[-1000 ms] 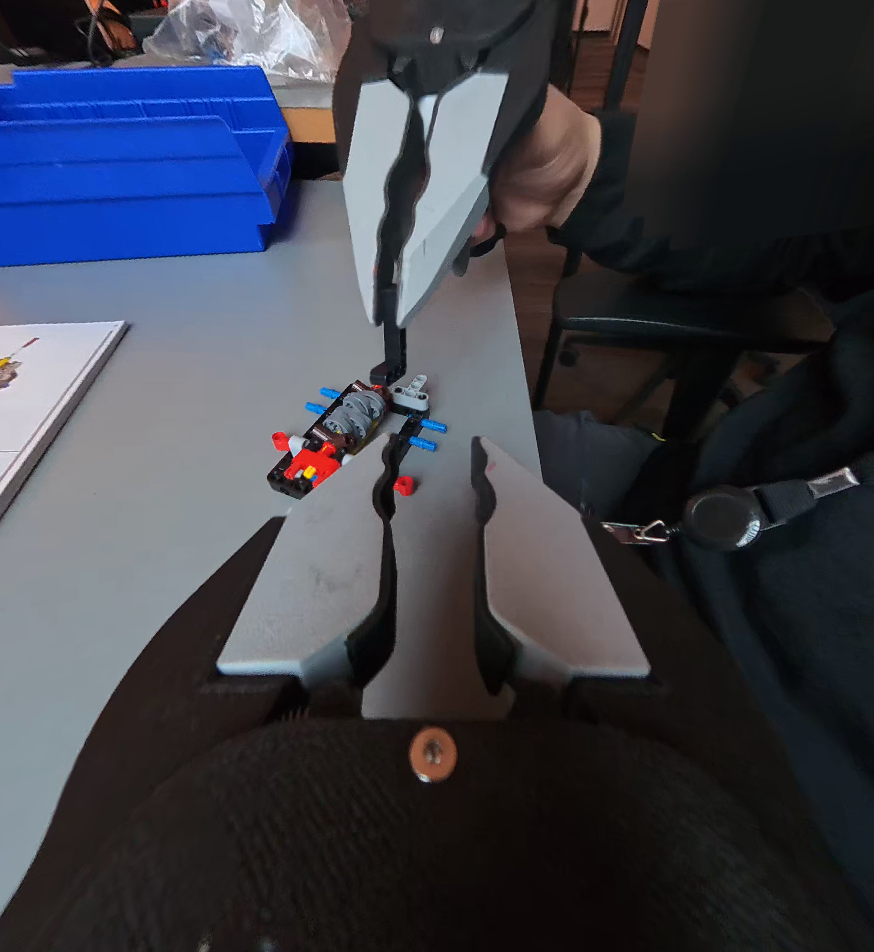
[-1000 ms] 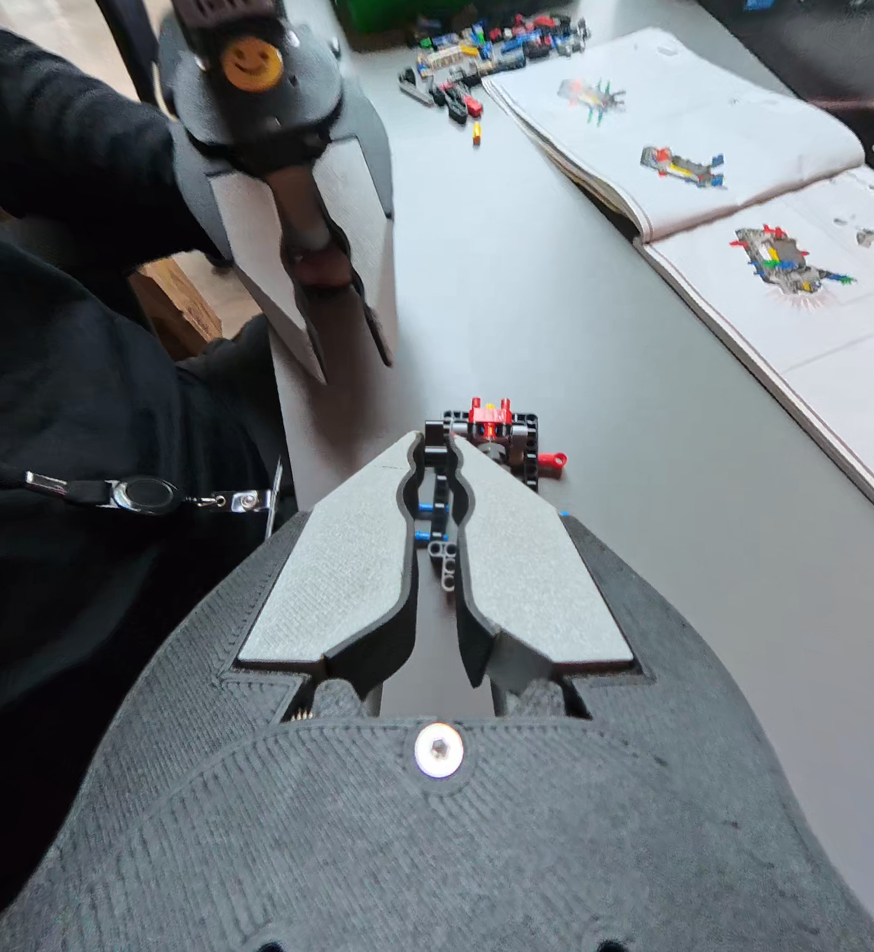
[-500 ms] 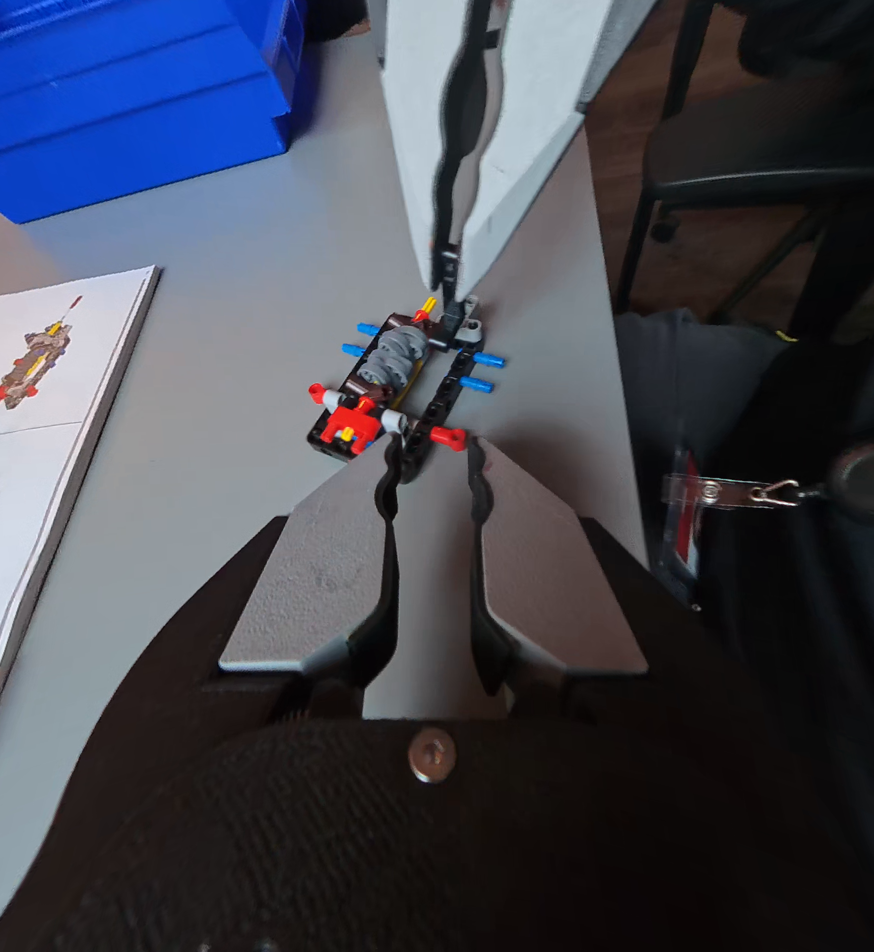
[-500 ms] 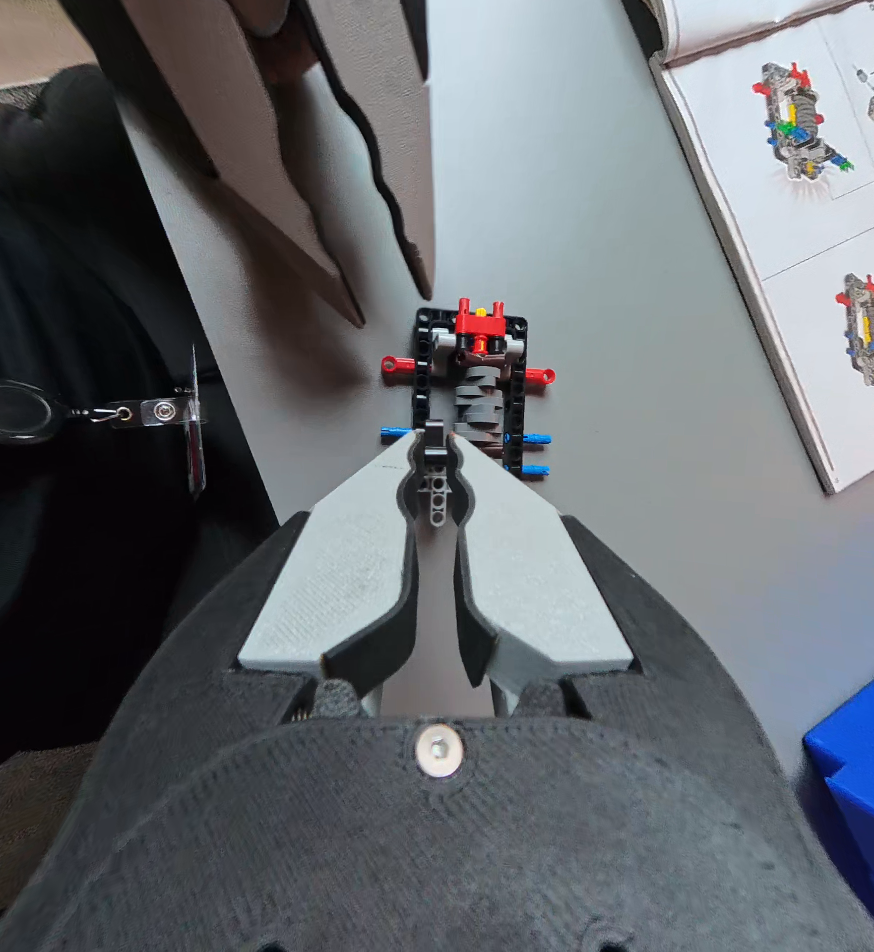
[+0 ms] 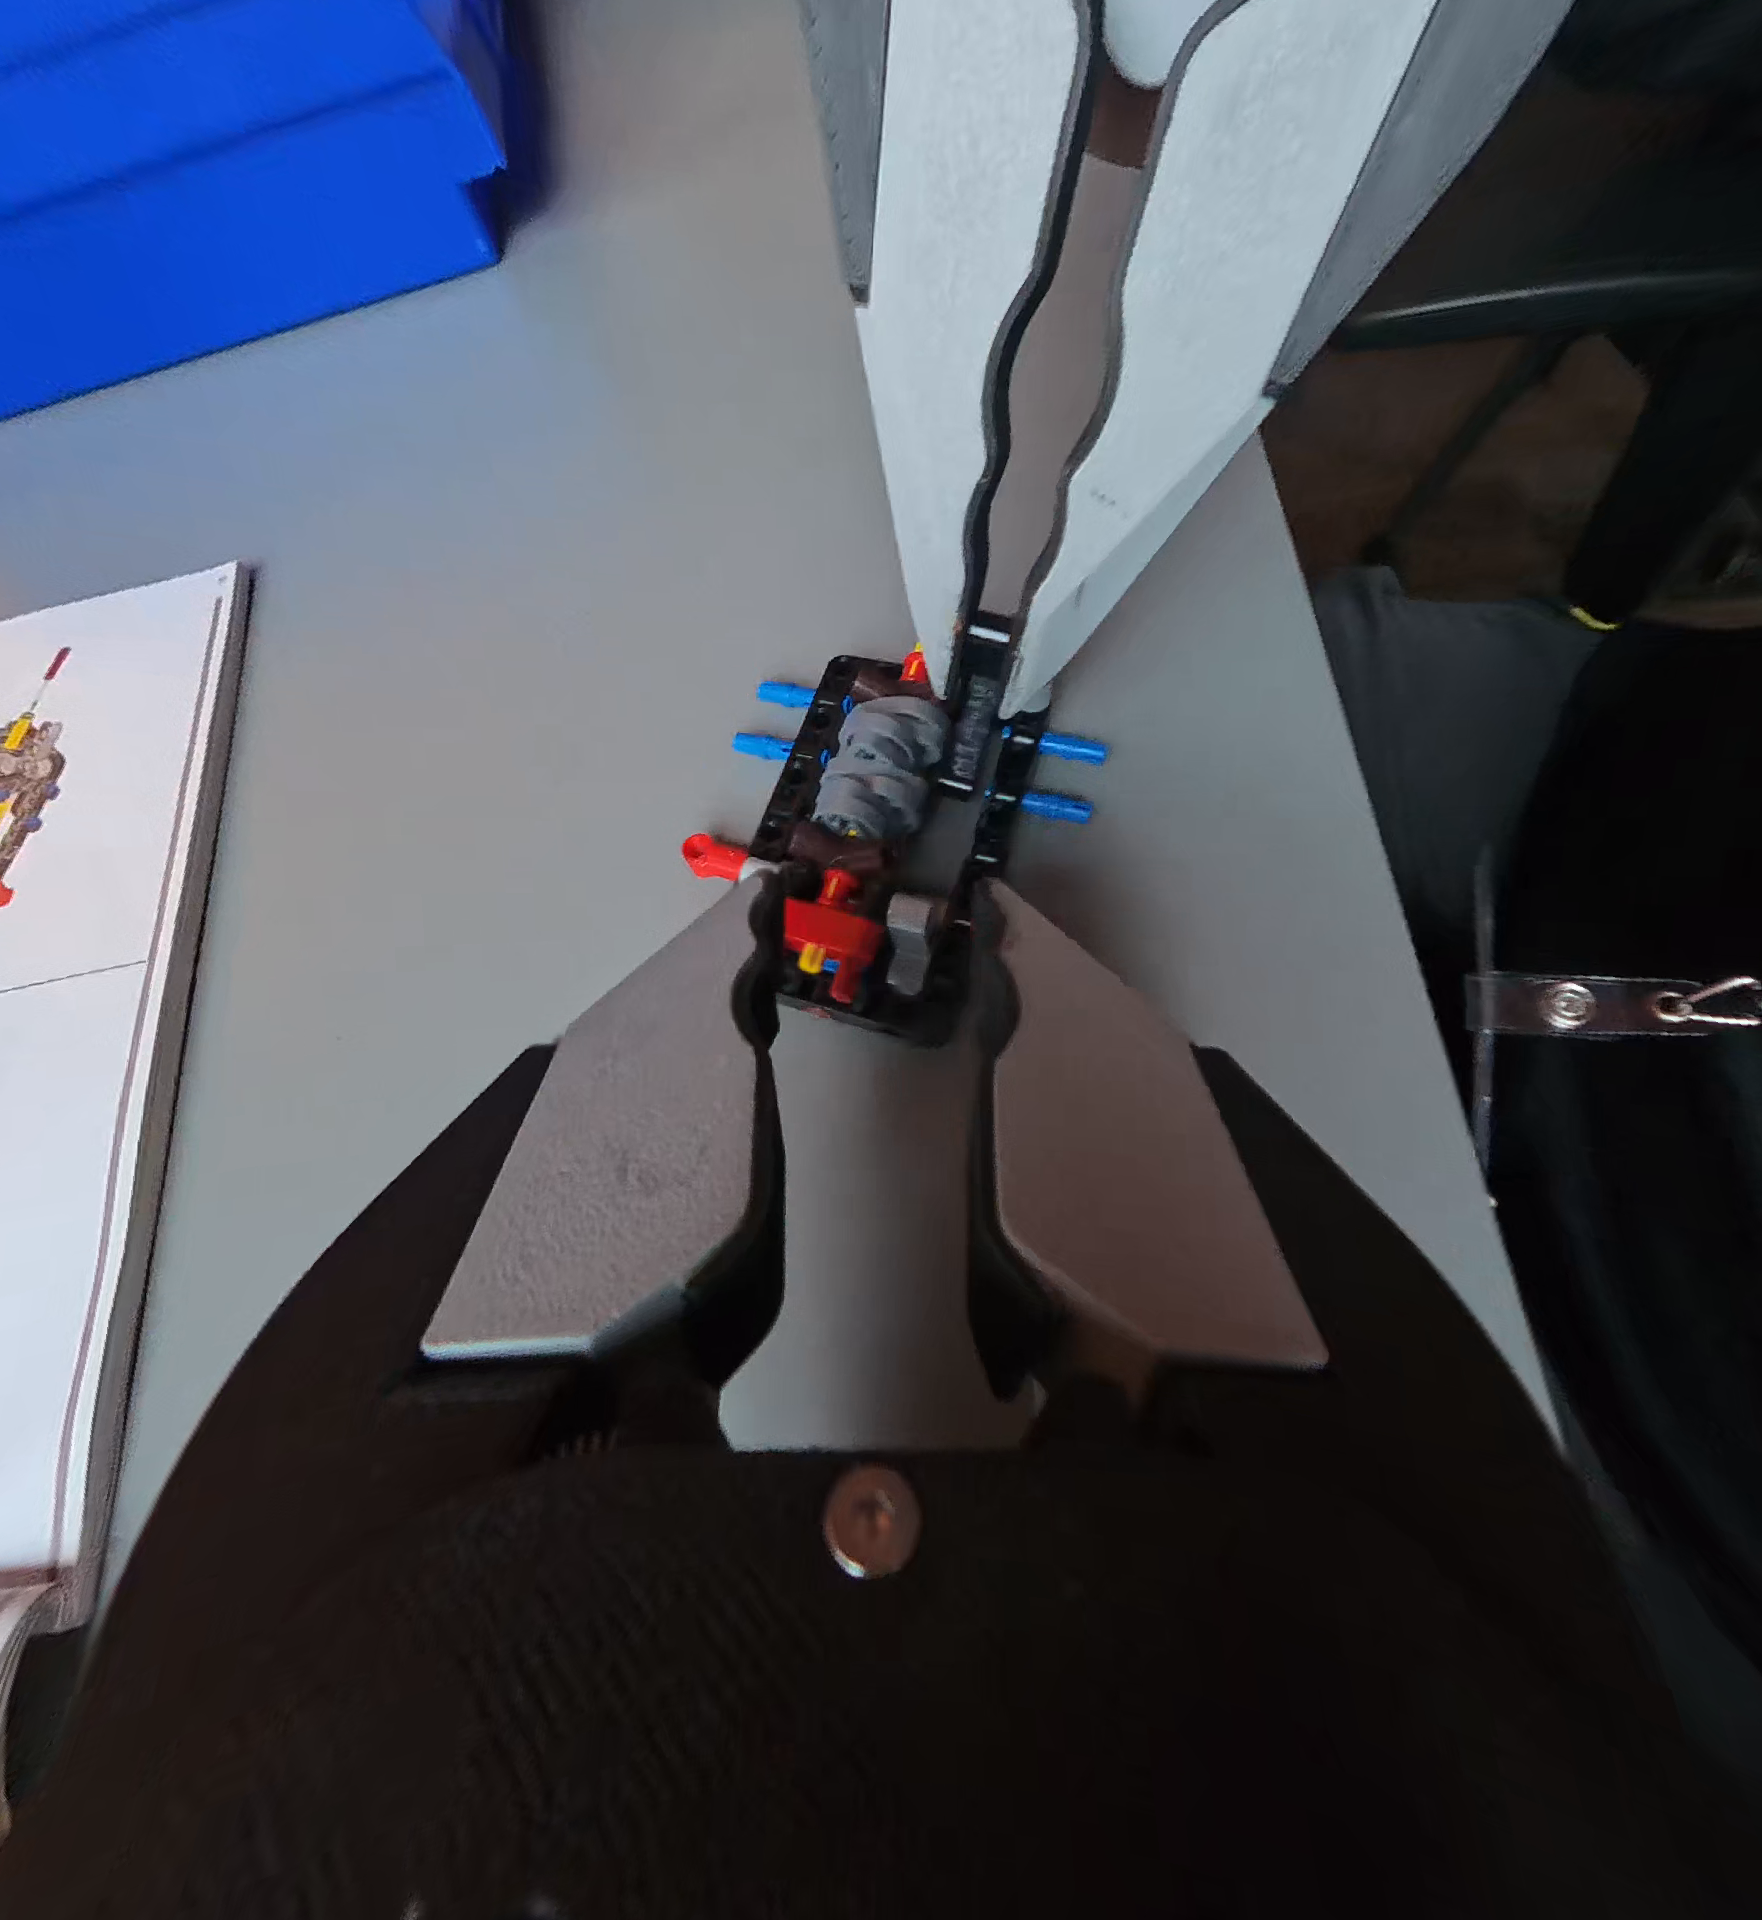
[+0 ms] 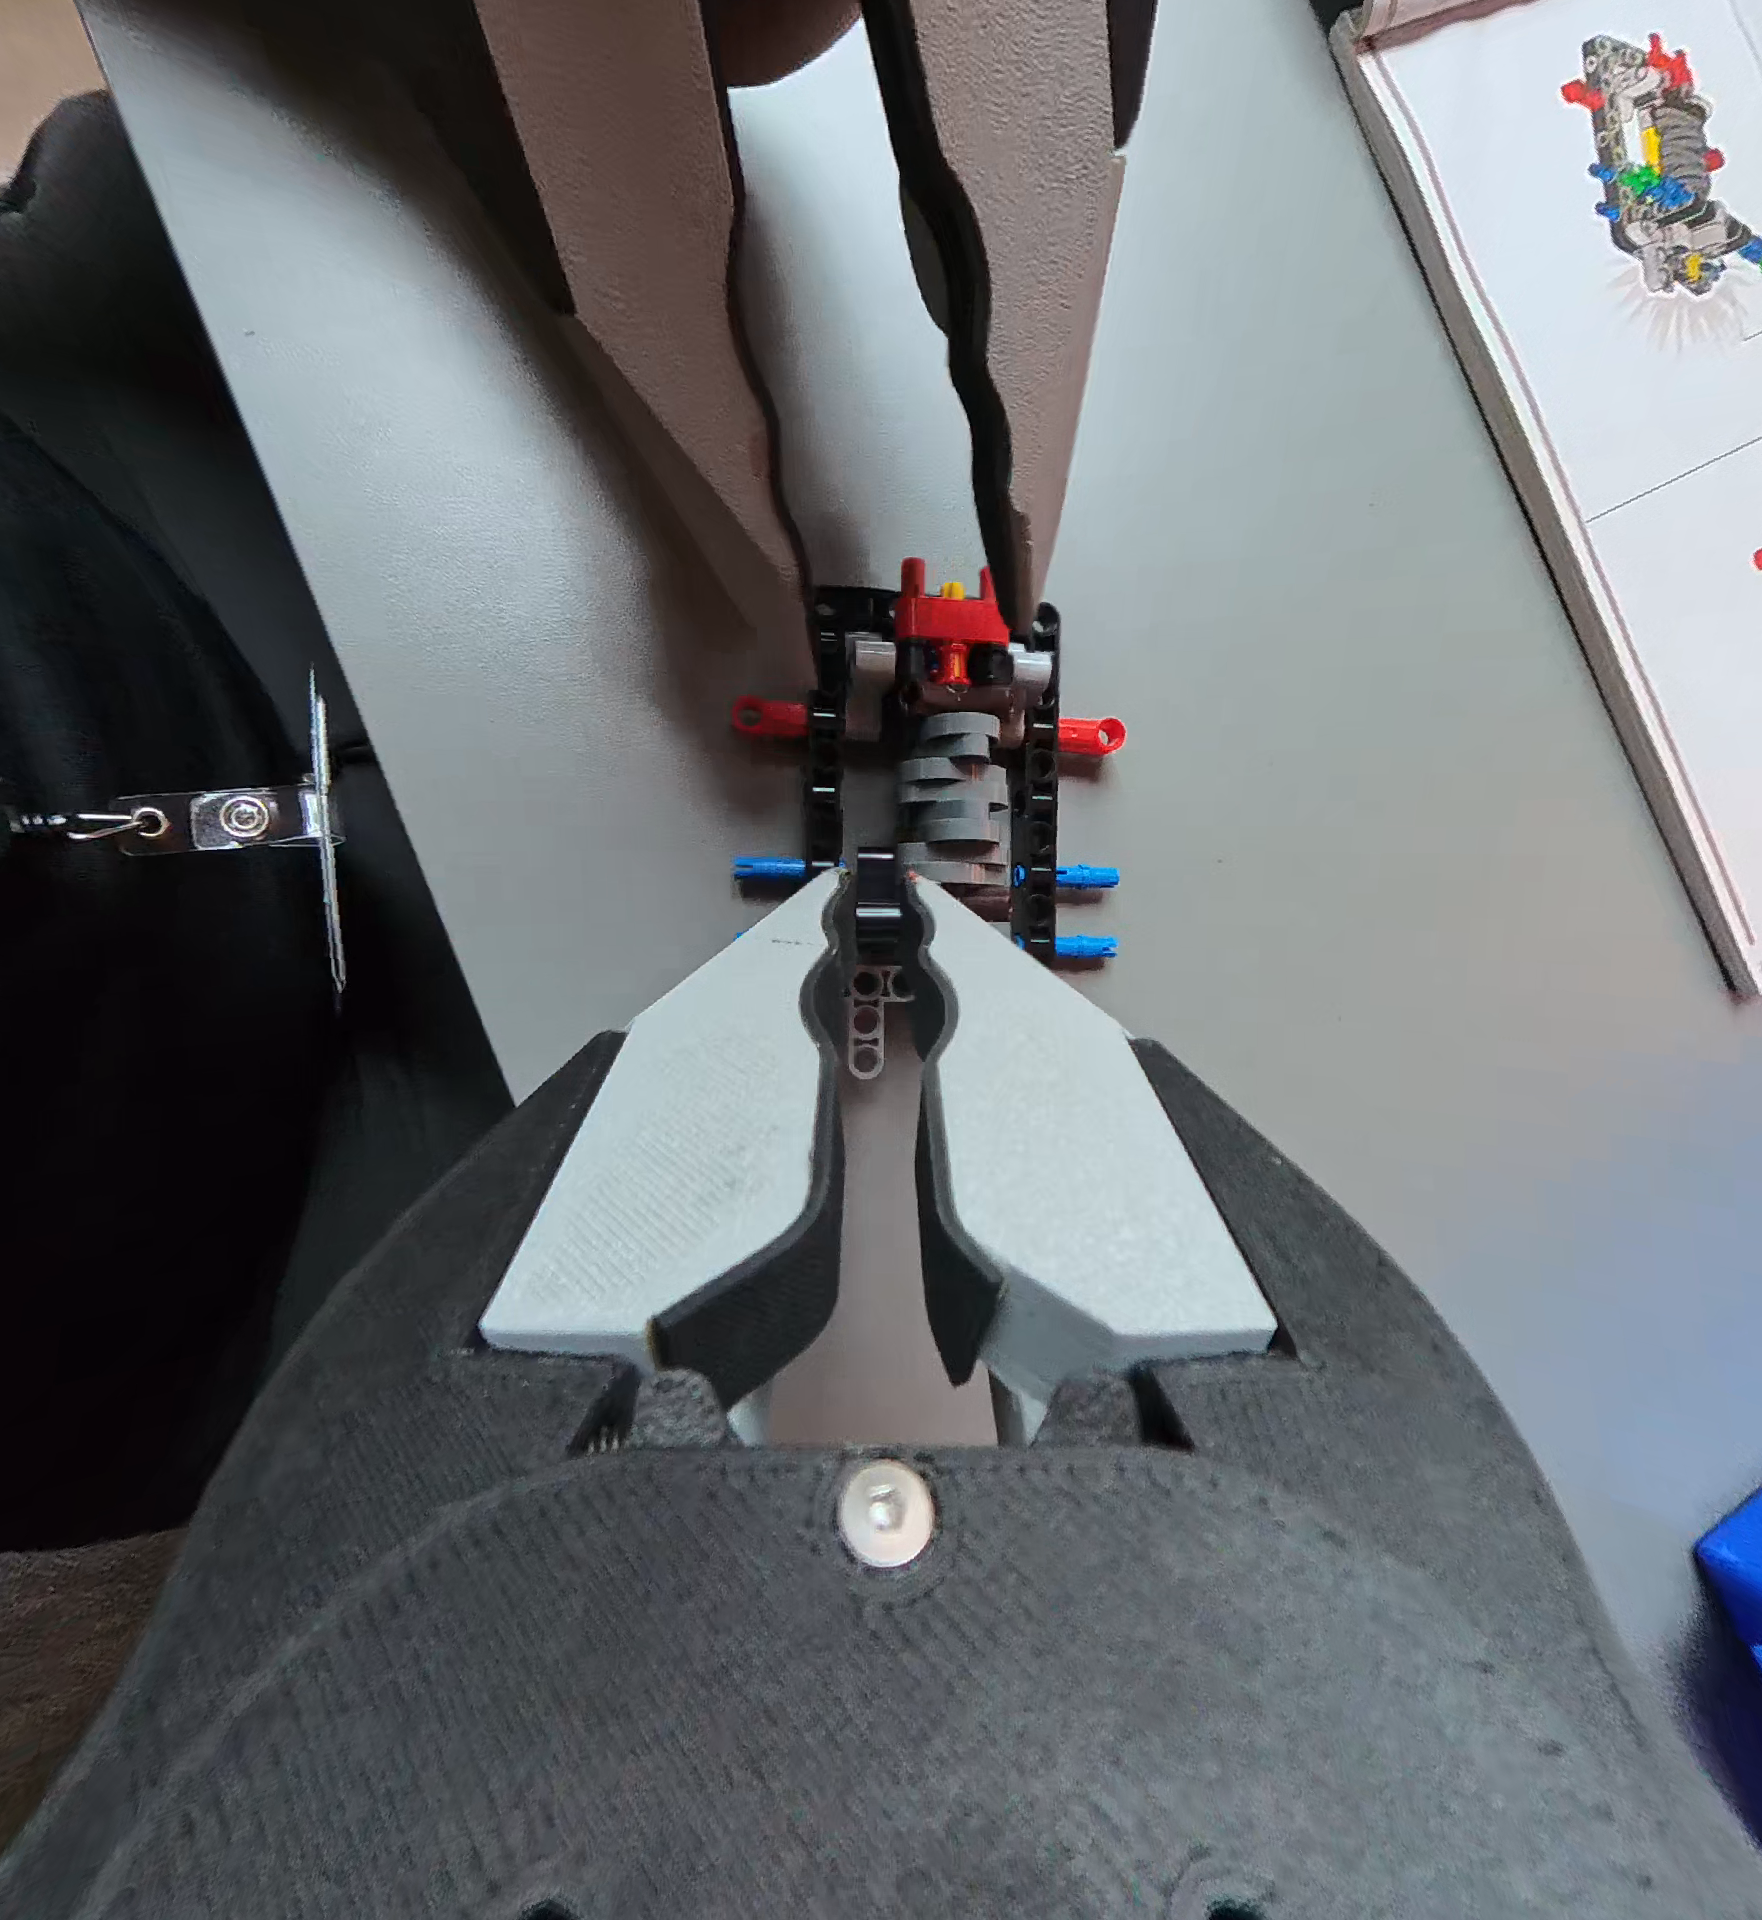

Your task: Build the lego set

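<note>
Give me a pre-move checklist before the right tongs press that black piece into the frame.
1. Right tongs shut on the black piece: ok.
2. Left tongs straddling the red end of the lego frame: ok; firm clamping: cannot tell.
3. Piece over the frame's end with the blue pins: ok.
4. Piece lined up with its hole: cannot tell, hidden by the tongs.
5. Frame flat on the table: ok.
6. Instruction booklet off the work area: ok.

2 close, opposed views sharing frame (image 5: 872, 842)
</note>
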A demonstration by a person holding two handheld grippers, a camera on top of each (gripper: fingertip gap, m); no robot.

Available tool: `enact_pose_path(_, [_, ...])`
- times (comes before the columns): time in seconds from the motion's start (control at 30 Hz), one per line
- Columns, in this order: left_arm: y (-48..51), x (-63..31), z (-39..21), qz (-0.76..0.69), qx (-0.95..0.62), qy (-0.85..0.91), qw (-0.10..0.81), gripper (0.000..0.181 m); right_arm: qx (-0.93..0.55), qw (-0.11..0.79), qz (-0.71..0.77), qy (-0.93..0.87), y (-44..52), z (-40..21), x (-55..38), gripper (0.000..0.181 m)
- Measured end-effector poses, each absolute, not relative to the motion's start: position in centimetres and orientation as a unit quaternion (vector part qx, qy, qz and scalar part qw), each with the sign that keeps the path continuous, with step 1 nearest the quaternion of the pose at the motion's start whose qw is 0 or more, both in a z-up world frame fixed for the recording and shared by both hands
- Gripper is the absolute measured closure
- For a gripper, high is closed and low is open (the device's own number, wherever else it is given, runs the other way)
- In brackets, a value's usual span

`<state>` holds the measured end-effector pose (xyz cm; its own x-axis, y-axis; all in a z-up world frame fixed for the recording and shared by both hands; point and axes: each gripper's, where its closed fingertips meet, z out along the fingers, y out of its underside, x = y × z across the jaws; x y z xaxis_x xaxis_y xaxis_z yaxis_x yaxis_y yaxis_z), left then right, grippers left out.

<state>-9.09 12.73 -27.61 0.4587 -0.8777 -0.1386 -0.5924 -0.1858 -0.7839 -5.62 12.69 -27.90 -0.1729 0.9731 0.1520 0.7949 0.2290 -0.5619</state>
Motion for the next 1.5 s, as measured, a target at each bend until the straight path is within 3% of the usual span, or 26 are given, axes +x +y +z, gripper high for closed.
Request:
enact_pose_path(0.2, [13.4, -9.0, -27.6, -0.215, -0.756, 0.481, 0.388, 0.130, -0.592, 0.233, 0.217, -0.740, 12.8, -27.8, -5.7, 0.177])
enact_pose_path(0.43, [13.8, -8.9, -29.2, -0.234, -0.770, 0.482, 0.346, 0.126, -0.577, 0.221, 0.246, -0.747, 12.8, -27.9, -5.6, 0.177])
enact_pose_path(0.73, [13.5, -9.3, -29.4, -0.228, -0.779, 0.469, 0.348, 0.134, -0.568, 0.196, 0.251, -0.759, 12.9, -28.0, -5.5, 0.176])
enact_pose_path(1.5, [10.1, -14.3, -29.3, -0.185, -0.826, 0.384, 0.368, 0.134, -0.480, 0.149, 0.230, -0.833, 10.8, -28.1, -9.9, 0.176])
